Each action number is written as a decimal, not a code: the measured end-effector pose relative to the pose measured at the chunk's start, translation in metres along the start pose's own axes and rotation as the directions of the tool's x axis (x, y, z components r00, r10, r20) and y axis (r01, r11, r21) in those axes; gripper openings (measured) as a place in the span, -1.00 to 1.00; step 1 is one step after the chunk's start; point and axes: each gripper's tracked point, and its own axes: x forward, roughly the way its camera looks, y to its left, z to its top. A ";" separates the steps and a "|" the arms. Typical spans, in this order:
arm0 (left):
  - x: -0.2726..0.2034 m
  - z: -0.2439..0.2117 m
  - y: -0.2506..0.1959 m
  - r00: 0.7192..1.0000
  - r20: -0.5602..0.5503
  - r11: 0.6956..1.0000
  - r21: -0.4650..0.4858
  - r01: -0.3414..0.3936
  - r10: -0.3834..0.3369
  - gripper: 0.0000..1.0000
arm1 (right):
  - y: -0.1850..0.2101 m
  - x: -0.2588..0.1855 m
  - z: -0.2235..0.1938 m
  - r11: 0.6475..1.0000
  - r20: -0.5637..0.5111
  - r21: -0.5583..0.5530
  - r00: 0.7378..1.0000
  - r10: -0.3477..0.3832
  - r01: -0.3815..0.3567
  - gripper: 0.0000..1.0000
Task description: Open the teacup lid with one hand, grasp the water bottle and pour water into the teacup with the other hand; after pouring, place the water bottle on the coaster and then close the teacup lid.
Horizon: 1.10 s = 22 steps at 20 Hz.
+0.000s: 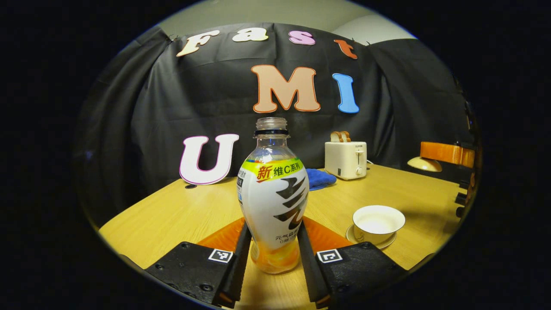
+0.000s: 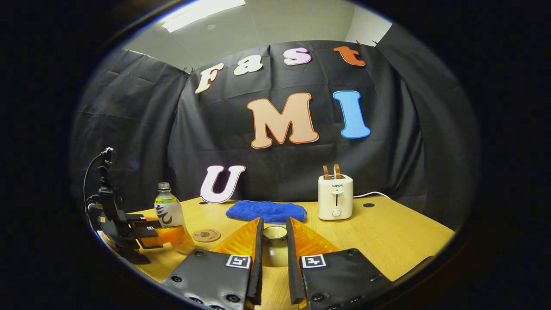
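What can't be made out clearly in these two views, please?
- Left gripper view: water level in the white porcelain teacup, too pale to judge.
- Right gripper view: rim of the cream ceramic lid, hidden by the right tongs.
- Right gripper view: pattern on the round brown coaster, too small.

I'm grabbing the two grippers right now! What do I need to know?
Left gripper: shut on the upright, uncapped bottle, low on its body.
Right gripper: shut on the lid, held away from the teacup.
Teacup: open, on its saucer. Coaster: bare, beside the bottle.
Done: lid off, bottle grasped.
Left: pour, set bottle on coaster, close lid.
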 end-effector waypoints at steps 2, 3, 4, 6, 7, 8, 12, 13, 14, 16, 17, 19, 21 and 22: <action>0.003 0.001 0.002 1.000 -0.012 0.998 0.061 -0.019 0.020 0.11 | 0.000 -0.001 0.001 1.000 -0.001 0.001 1.000 -0.001 0.001 -0.43; 0.004 0.003 0.004 0.999 -0.019 0.995 0.099 -0.028 0.030 0.10 | -0.002 -0.002 0.002 1.000 -0.001 0.001 1.000 -0.002 0.002 -0.43; 0.005 0.006 0.005 0.999 -0.014 0.990 0.140 -0.035 0.038 0.12 | -0.003 -0.002 0.002 1.000 -0.001 0.002 1.000 -0.004 0.004 -0.43; 0.006 0.007 0.003 0.999 -0.023 0.975 0.220 -0.038 0.044 0.14 | -0.006 -0.003 0.003 1.000 -0.001 0.002 1.000 -0.008 0.008 -0.46; 0.006 0.007 0.002 0.999 -0.024 0.967 0.253 -0.039 0.047 0.11 | -0.007 -0.003 0.002 1.000 -0.008 0.003 1.000 -0.009 0.009 -0.43; 0.005 0.008 -0.001 0.999 -0.027 0.957 0.288 -0.037 0.046 0.12 | -0.008 -0.004 0.001 1.000 -0.012 0.006 1.000 -0.011 0.011 -0.41; 0.006 0.006 -0.009 0.998 -0.033 0.900 0.436 -0.030 0.049 0.11 | -0.012 -0.003 0.002 1.000 -0.016 0.011 1.000 -0.014 0.014 -0.43; 0.004 0.004 -0.010 0.998 -0.044 0.882 0.471 -0.027 0.054 0.12 | -0.012 -0.003 0.002 1.000 -0.016 0.007 1.000 -0.015 0.015 -0.43; 0.005 0.002 -0.010 0.997 -0.044 0.865 0.500 -0.032 0.062 0.12 | -0.012 -0.003 0.001 1.000 -0.017 0.005 1.000 -0.016 0.016 -0.46; 0.005 0.002 -0.012 0.997 -0.037 0.834 0.551 -0.039 0.072 0.12 | -0.013 -0.003 -0.001 1.000 -0.025 0.009 1.000 -0.012 0.012 -0.43; 0.005 0.002 -0.013 0.996 -0.040 0.817 0.576 -0.038 0.075 0.12 | -0.012 -0.003 -0.003 1.000 -0.031 0.013 0.999 -0.008 0.009 -0.43; 0.002 0.003 -0.011 0.997 -0.043 0.780 0.626 -0.028 0.071 0.11 | -0.013 -0.003 -0.005 1.000 -0.039 0.017 0.999 -0.008 0.009 -0.43; 0.002 0.003 -0.009 0.996 -0.057 0.732 0.681 -0.016 0.075 0.10 | -0.014 -0.002 -0.003 1.000 -0.037 0.016 0.999 -0.010 0.010 -0.46; 0.003 0.003 -0.010 0.996 -0.063 0.709 0.705 -0.005 0.070 0.11 | -0.014 -0.003 -0.003 1.000 -0.035 0.016 0.999 -0.011 0.012 -0.43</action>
